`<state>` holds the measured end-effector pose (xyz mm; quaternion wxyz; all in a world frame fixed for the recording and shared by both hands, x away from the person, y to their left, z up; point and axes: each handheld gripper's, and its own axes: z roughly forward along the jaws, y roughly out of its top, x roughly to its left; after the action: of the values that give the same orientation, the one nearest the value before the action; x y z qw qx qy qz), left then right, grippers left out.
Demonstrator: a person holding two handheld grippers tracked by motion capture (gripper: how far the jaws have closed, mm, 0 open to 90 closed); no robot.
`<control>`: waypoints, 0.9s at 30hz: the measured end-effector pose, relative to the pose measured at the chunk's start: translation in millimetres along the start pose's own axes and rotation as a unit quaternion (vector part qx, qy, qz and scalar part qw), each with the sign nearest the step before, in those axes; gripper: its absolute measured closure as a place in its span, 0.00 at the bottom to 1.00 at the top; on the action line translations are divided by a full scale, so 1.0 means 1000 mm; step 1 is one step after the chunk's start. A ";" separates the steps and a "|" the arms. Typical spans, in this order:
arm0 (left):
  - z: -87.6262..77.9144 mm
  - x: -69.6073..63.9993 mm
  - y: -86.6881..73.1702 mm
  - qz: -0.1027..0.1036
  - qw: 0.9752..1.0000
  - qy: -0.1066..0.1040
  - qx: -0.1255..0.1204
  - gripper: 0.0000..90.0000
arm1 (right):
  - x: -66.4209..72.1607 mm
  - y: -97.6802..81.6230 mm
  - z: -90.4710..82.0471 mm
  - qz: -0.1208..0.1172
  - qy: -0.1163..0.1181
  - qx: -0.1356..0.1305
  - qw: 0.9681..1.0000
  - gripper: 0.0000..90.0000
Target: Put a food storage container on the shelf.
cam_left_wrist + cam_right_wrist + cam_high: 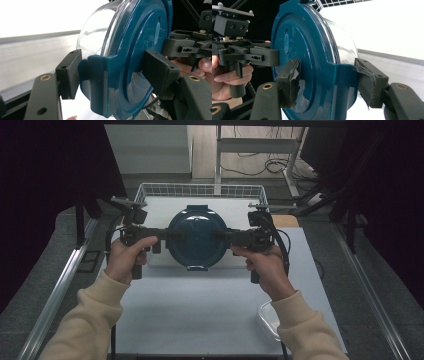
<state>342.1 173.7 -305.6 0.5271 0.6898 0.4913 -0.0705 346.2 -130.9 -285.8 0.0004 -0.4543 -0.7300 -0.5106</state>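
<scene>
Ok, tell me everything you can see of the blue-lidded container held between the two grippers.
The container is round, with a clear, glossy bowl under a dark teal plastic lid that bears raised concentric rings and clip tabs at its rim. It hangs above the white table, lid up, in front of a wire basket. The left gripper and right gripper each clamp a side tab, jaws above and below.

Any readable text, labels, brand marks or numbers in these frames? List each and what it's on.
None readable.
Blue lid of the round container: an oval mark near its middle, too blurred to tell if it bears text.
Left tongs and right tongs, both clamped on the lid's tabs: no lettering visible.
Wire basket: no label visible.
</scene>
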 end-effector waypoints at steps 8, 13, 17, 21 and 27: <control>0.004 0.002 0.023 -0.003 1.000 0.003 0.003 0.38 | -0.008 0.022 0.002 0.004 0.009 0.002 1.000 0.45; 0.010 0.011 0.037 -0.015 1.000 0.002 0.008 0.38 | -0.019 0.035 0.009 0.007 0.013 0.002 1.000 0.45; 0.016 0.017 0.048 -0.021 1.000 0.002 0.012 0.38 | -0.027 0.043 0.015 0.010 0.017 0.003 1.000 0.45; 0.021 0.022 0.058 -0.027 1.000 0.002 0.016 0.38 | -0.036 0.052 0.019 0.014 0.018 0.005 1.000 0.46; 0.027 0.028 0.071 -0.026 0.999 0.004 0.023 0.38 | -0.047 0.062 0.025 0.024 0.022 0.010 0.999 0.46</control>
<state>420.8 171.6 -287.9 0.5072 0.6891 0.5093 -0.0921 426.3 -139.5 -273.0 0.0331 -0.4600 -0.7237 -0.5133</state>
